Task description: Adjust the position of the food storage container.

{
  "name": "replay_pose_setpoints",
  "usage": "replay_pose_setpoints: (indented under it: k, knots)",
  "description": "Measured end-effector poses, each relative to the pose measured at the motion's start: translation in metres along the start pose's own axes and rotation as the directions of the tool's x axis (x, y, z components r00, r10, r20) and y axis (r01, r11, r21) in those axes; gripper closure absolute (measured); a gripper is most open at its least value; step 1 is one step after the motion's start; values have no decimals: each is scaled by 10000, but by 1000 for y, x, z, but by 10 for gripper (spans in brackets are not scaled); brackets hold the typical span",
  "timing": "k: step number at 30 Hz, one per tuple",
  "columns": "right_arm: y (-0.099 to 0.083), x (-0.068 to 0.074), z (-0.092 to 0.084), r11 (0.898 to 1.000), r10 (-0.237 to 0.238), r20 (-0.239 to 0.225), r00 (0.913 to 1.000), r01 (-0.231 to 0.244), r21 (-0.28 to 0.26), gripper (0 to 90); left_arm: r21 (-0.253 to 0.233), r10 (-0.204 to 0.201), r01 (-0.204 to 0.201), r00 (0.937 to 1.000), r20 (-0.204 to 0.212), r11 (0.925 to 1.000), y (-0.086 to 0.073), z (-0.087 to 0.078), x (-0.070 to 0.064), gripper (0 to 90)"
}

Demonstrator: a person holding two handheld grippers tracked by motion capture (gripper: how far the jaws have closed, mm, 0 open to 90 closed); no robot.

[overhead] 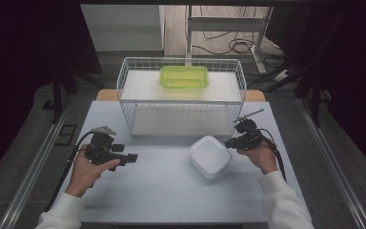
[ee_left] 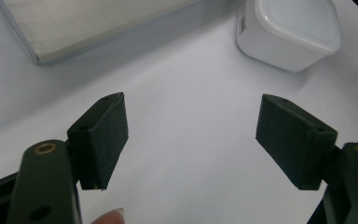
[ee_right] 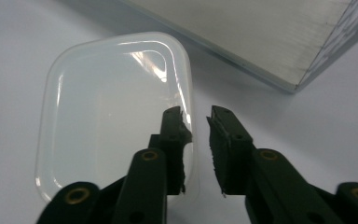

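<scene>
**Asker:** Grippers first, please: how are they standing, and where is the thing being worked on?

**Describer:** The right gripper (overhead: 229, 142) is sitting at the right edge of a white lidded container (overhead: 210, 156). In the right gripper view its jaws are standing narrow, one pad over the container's translucent lid (ee_right: 116, 112) near the rim, the other just outside the rim. A slim gap is showing between them, and I cannot tell whether they are pressing on the rim. The left gripper (overhead: 132, 157) is resting well to the left of the container, pointing toward it, jaws standing wide with bare table between them.

**Asker:** What else is lying around them?

**Describer:** A white wire basket (overhead: 181, 95) is standing beyond both grippers, near the far side of the container. A lime-green tray (overhead: 184, 77) is sitting on a pale board at the basket's back. Between the left gripper and the container the table is showing bare. The basket's near wall is rising just beyond the right gripper. A black cable (overhead: 277, 155) is trailing from the right gripper along the person's white sleeve (overhead: 286, 202).

**Asker:** And the surface and the room?

**Describer:** Everything is resting on a pale grey-white table (overhead: 171, 191), smooth and matt. Dark curtains are hanging at both sides. Beyond the basket, a metal desk frame (overhead: 228, 28) is standing on a grey floor, with loose cables (overhead: 238, 46) curling beneath it.
</scene>
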State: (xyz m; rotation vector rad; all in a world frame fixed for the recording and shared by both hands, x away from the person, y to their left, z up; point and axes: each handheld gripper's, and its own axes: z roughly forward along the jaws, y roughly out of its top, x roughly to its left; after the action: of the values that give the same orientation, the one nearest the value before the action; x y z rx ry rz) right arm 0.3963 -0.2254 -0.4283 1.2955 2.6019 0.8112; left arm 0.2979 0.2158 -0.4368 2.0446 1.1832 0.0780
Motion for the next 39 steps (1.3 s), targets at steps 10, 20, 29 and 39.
replay_pose_setpoints:
  k: [10, 20, 29, 39]
  knots:
    - [26, -1, 16, 9989, -281, 232, 9993, 271, 393, 889, 168, -36, 35, 10000, 85, 9999, 0, 5, 2, 243]
    - [36, -3, 35, 9934, -840, 458, 9954, 801, 816, 889, 219, -69, 68, 10000, 44, 9997, -2, 5, 4, 244]
    - [36, 0, 45, 9891, -1111, 404, 9930, 1065, 1016, 889, 288, -44, 40, 9999, 116, 9996, -2, 7, 4, 247]
    - [35, 10, 49, 9850, -1412, 246, 9897, 1379, 1037, 889, 353, -67, 62, 9999, 134, 9994, -3, 9, 4, 247]
